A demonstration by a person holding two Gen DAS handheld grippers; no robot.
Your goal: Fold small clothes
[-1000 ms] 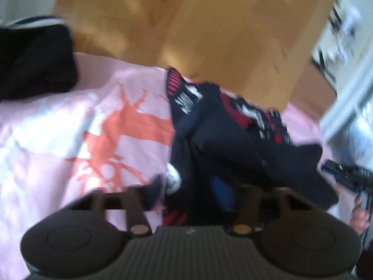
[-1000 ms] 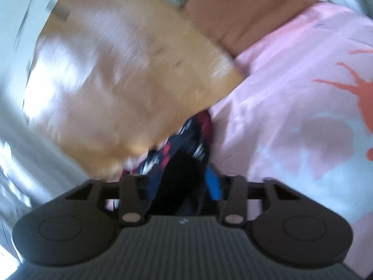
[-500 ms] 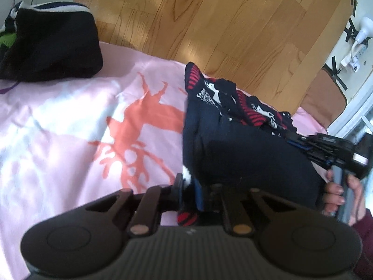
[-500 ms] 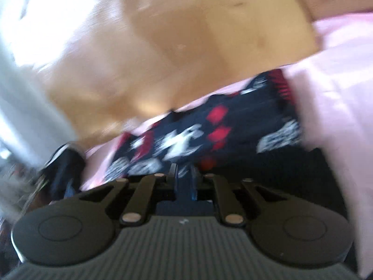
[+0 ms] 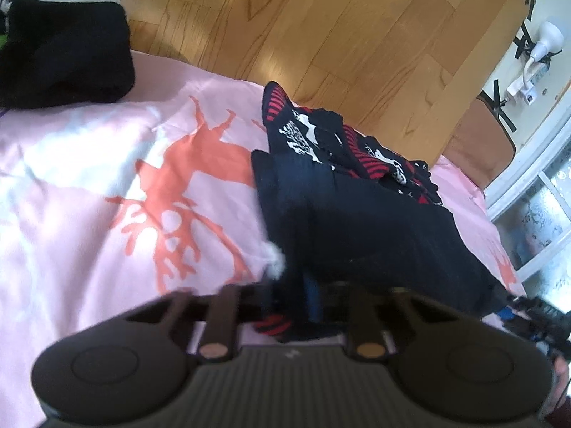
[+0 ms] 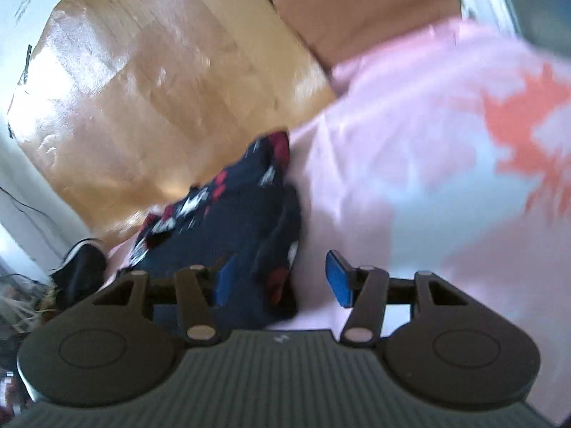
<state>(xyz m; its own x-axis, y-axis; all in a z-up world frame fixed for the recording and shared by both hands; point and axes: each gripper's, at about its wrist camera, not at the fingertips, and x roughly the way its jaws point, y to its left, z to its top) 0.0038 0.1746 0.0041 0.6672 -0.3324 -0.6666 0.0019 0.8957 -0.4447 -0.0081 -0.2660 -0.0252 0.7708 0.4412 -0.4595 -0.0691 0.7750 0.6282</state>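
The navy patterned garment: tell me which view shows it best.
The left wrist view. The navy patterned garment lies sharp there, red-and-white print visible, on the pink sheet. The right wrist view shows it smaller and motion-blurred, beside the open right gripper.

Bed covered by pink sheet [image 5: 89, 164] with orange branching print [image 5: 200, 178]; same sheet fills right half of right wrist view [image 6: 410, 164]. Dark bundle with a white edge [image 5: 60, 60] rests at sheet's far left corner. Wood plank floor [image 5: 303, 25] beyond bed edge. White wall plug with cable [image 5: 542, 42], black tape strips beside it. Brown mat [image 6: 357, 10] on floor, touching sheet.
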